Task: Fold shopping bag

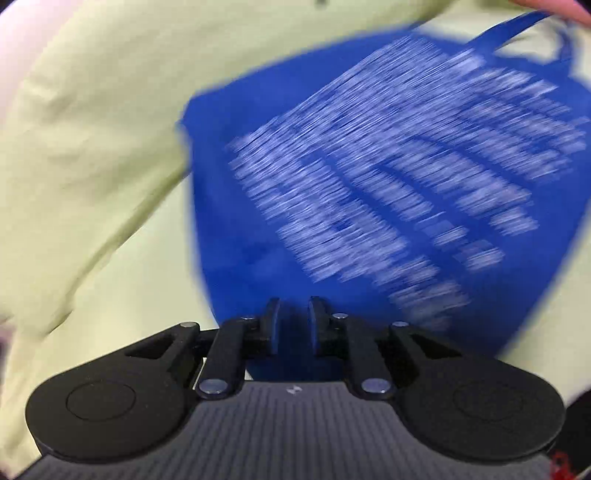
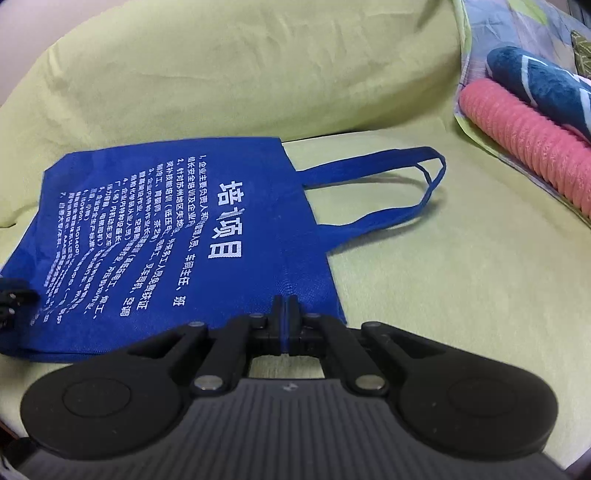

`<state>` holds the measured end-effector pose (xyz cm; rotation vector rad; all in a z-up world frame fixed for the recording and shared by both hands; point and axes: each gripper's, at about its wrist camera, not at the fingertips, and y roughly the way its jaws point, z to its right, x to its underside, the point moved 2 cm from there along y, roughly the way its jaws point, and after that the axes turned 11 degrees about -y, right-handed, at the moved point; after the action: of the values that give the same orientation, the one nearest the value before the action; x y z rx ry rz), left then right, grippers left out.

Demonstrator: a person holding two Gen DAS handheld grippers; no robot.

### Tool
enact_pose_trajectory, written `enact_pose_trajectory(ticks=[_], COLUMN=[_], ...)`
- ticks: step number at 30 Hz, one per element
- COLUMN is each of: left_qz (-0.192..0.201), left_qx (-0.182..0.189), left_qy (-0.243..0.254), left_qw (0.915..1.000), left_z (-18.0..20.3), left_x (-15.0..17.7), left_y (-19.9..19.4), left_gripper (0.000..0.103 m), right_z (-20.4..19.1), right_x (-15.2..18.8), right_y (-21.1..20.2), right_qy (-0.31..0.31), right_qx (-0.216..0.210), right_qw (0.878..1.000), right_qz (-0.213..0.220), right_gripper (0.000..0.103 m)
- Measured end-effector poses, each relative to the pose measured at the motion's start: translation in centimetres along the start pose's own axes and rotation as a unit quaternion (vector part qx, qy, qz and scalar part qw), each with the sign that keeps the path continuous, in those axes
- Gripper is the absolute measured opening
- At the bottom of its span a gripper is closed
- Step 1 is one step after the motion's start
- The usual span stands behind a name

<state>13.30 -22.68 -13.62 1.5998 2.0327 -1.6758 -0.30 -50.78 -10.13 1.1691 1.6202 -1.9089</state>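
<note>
A blue shopping bag (image 2: 147,229) with white print lies flat on a yellow-green sheet (image 2: 443,295), its two handles (image 2: 406,177) stretched out to the right. My right gripper (image 2: 286,306) is shut on the bag's near edge close to the handle-side corner, with a strip of blue fabric pinched between its pads. In the left wrist view the bag (image 1: 369,166) is motion-blurred, with the handles (image 1: 517,33) at the top right. My left gripper (image 1: 294,310) hovers at the bag's near edge, jaws a little apart, pads not pressing on anything.
A pink ribbed roll (image 2: 524,147) and a dark blue patterned towel (image 2: 535,77) lie on a printed cloth (image 2: 517,26) at the right. The sheet rises over a cushion-like bulge (image 2: 240,74) behind the bag. Bare sheet (image 1: 92,129) spreads left of the bag.
</note>
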Motion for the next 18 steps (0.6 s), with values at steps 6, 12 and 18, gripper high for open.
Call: enact_pose_trajectory(ticks=[6, 12, 18], left_qz=[0.001, 0.018, 0.015], left_qx=[0.008, 0.036, 0.047], left_qy=[-0.059, -0.082, -0.078], left_qw=[0.9983, 0.9958, 0.9958], left_z=[-1.7, -1.5, -0.8], left_x=[-1.8, -2.9, -2.7], left_y=[-3.7, -7.4, -8.8], left_gripper=[0.022, 0.024, 0.034], right_z=[0.0, 0.0, 0.1], right_x=[0.0, -0.1, -0.1], right_y=[0.1, 0.1, 0.0], right_qy=[0.005, -0.002, 0.0], right_qx=[0.002, 0.004, 0.002], right_qw=[1.0, 1.0, 1.0], right_qz=[-0.001, -0.006, -0.005], right_gripper=[0.0, 0.0, 0.0])
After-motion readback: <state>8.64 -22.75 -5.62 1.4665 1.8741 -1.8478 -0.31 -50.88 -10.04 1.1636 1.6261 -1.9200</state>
